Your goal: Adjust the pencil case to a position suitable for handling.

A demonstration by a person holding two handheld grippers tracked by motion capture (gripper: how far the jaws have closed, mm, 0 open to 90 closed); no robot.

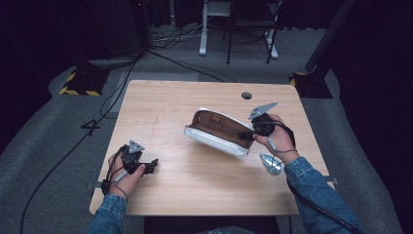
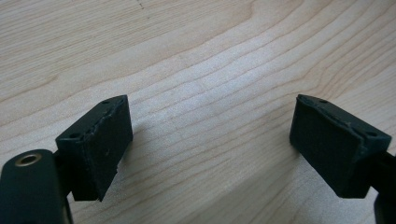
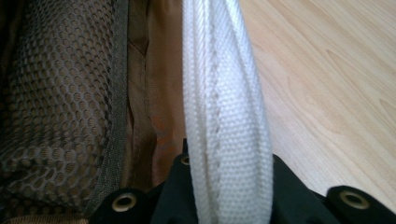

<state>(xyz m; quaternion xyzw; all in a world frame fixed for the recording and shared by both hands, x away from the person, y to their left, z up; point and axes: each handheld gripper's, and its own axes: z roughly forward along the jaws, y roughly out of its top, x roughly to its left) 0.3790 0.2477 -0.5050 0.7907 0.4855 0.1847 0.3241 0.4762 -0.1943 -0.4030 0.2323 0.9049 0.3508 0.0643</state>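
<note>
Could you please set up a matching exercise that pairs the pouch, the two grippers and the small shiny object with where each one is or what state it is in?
Things:
1. left gripper
2. right gripper
3. pouch
4. small shiny object

States or places:
A. white outside, brown lining, lying open
B. jaws wide apart over bare table
C. on the wood beside the right wrist
D. shut on the pouch's white edge

Right pairs: 1-B, 2-D, 3-A, 4-C
</note>
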